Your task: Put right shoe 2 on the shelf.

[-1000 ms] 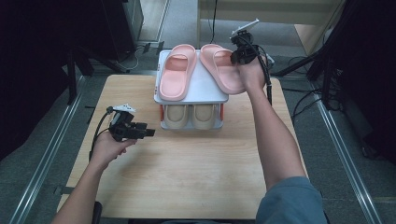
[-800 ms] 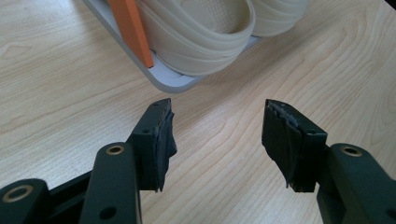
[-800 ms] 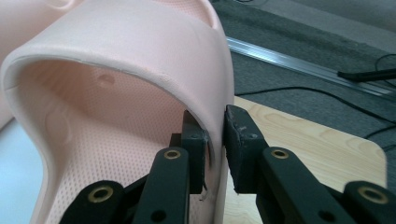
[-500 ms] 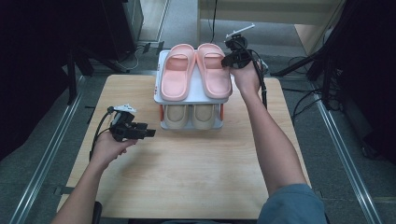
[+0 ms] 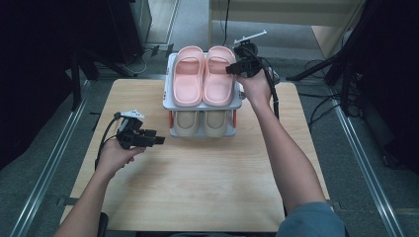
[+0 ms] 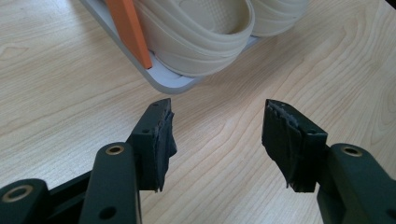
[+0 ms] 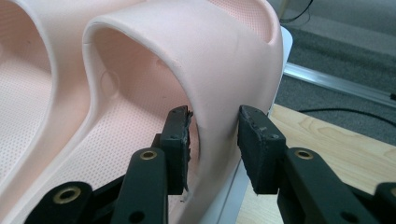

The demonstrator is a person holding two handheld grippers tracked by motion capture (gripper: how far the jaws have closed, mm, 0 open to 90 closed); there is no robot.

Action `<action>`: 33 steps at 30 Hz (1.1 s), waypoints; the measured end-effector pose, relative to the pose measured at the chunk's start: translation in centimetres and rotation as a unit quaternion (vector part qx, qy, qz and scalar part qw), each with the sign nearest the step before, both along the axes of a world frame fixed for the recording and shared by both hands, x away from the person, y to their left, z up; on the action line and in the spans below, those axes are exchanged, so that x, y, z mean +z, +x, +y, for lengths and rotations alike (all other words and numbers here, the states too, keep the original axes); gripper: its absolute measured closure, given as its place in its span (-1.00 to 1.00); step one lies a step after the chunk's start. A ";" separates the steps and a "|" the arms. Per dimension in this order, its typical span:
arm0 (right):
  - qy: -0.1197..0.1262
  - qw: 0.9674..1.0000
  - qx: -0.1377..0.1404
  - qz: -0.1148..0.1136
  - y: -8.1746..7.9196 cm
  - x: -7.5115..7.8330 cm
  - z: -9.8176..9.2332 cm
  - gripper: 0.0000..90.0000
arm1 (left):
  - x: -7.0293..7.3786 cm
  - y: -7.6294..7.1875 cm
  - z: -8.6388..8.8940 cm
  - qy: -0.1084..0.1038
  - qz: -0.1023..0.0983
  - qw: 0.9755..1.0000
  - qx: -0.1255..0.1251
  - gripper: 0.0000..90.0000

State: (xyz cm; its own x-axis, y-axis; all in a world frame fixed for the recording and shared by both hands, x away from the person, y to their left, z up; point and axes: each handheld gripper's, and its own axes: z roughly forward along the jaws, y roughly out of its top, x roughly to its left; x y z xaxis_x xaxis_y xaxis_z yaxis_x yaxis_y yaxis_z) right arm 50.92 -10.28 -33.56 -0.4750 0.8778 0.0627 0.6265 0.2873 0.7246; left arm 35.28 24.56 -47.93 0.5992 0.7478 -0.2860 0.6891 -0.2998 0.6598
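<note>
- Right gripper (image 5: 232,69) sat in the upper middle of the high view, at the outer edge of the right pink slipper (image 5: 219,76).
- In the right gripper view its fingers (image 7: 180,140) straddled the outer wall of that slipper's strap (image 7: 215,93), one inside the strap opening, one outside. The jaws had just been opening; small gaps showed between pads and strap, so the grip looked slack, not pressing.
- The right pink slipper lay flat on the top tier of a small grey rack (image 5: 168,101), just beside the left pink slipper (image 5: 187,76), toes toward the top of the frame.
- Lower tier of the rack held a beige pair (image 5: 202,123), side by side, seen under the top shelf. An orange post (image 6: 128,32) of the rack showed at the upper left of the left gripper view, beside one beige slipper (image 6: 201,37).
- Left gripper (image 5: 155,140) hung at the left centre of the high view, over the bare wooden counter (image 5: 197,187), near the rack's lower left corner but apart from it.
- Its fingers (image 6: 159,140) stood wide with nothing between them, wood grain plain in the gap.
- Both forearms entered from the bottom of the high view.
</note>
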 end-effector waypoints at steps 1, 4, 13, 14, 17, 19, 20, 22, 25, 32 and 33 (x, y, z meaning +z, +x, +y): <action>0.005 1.000 -0.001 -0.001 -0.1 -0.1 0.0 0.43 | 0.0 0.0 0.0 0.000 0.002 1.000 0.000 -0.04; 0.019 1.000 0.001 -0.005 -0.1 -0.3 -0.3 0.40 | 0.0 0.0 -0.1 0.000 0.001 1.000 -0.001 -0.04; 0.031 0.999 0.021 -0.017 -0.4 -0.5 -0.7 0.26 | 0.0 0.0 0.0 0.000 0.002 1.000 -0.001 -0.04; 0.033 0.999 0.021 -0.016 -0.5 -0.5 -0.7 0.25 | -0.1 0.1 0.0 -0.001 0.002 1.000 0.000 -0.04; 0.037 0.999 0.029 -0.016 -0.7 -0.4 -0.9 0.19 | -0.1 0.1 0.0 -0.001 0.003 1.000 0.002 -0.04; 0.038 0.999 0.034 -0.019 -1.0 -0.3 -0.9 0.19 | -0.1 0.0 0.0 0.002 0.003 1.000 0.000 -0.04; 0.039 0.998 0.037 -0.024 -1.2 -0.2 -1.0 0.19 | 0.0 0.0 0.0 0.002 0.002 1.000 0.000 -0.04; 0.042 0.998 0.039 -0.027 -1.5 -0.1 -1.2 0.18 | 0.0 0.0 0.0 0.001 0.001 1.000 0.000 -0.04; 0.048 0.997 0.047 -0.029 -2.1 0.0 -1.7 0.18 | 0.0 0.0 0.0 0.001 0.002 1.000 -0.001 -0.04; 0.057 0.995 0.071 -0.031 -3.5 0.2 -2.8 0.26 | 0.0 0.0 0.0 0.001 0.002 1.000 0.001 -0.05; 0.056 0.995 0.076 -0.031 -3.8 0.2 -2.9 0.26 | 0.0 0.0 0.0 0.002 0.002 1.000 0.001 -0.05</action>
